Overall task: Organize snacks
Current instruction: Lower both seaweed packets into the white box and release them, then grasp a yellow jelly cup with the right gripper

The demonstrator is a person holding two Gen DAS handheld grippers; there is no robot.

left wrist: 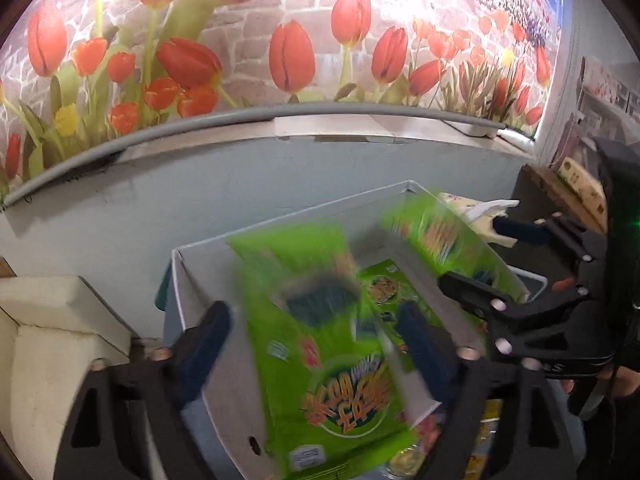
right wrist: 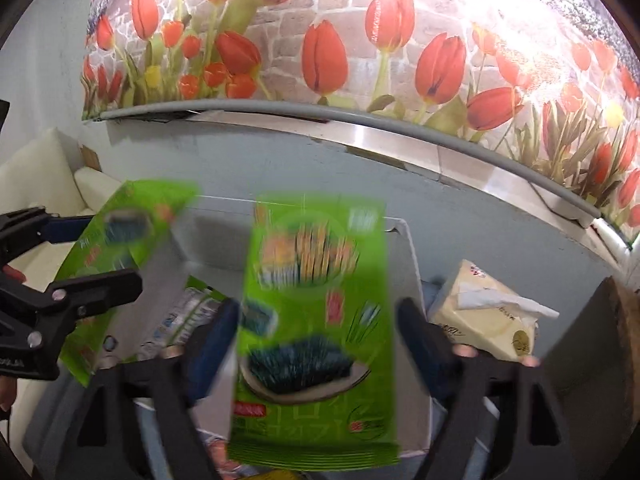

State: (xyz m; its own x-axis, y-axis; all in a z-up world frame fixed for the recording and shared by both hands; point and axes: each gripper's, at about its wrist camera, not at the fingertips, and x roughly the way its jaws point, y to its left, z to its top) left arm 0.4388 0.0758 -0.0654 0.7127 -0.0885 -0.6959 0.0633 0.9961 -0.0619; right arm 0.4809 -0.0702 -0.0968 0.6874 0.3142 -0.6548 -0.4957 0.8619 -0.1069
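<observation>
Tulip wallpaper [left wrist: 288, 56] on printed brick across the back, with a grey pipe [left wrist: 200, 120] along its lower edge and pale blue wall below. Against that wall, a white cardboard box [left wrist: 208, 248], open at the top, with a cream cushion [left wrist: 48, 320] to one side and a tissue pack [right wrist: 480, 312] just beside the other. Left gripper [left wrist: 320, 320] tilted down over the box, fingers [left wrist: 208, 336] spread wide, not pressing on anything. Between them, the left green snack packet [left wrist: 320, 380], smeared by blur, printed side up, over the near wall of the box, with its edges just inside the pads and a narrow gap on each side. Right gripper [right wrist: 316, 320] alongside, likewise tilted down, fingers [right wrist: 420, 332] wide apart and gripping nothing. Right green snack packet [right wrist: 316, 280] between them, also blurred, upright over the box opening. From the left camera, a third green packet [left wrist: 384, 284] flat in the bottom of the box. Other wrappers low in the box, too blurred to tell apart
</observation>
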